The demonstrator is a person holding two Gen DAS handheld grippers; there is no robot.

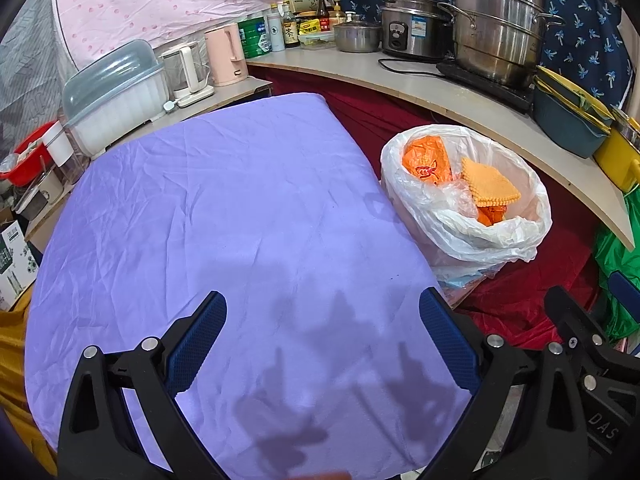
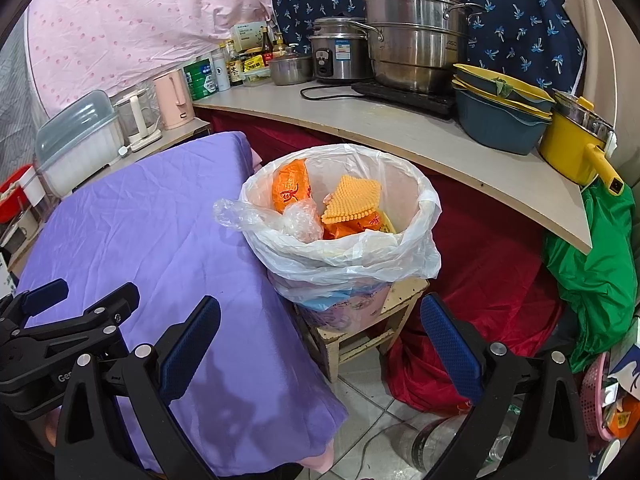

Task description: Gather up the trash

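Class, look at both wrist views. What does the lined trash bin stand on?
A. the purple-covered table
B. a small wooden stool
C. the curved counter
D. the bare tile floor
B: in the right wrist view the trash bin sits on a small wooden stool, beside the purple-covered table and below the counter.
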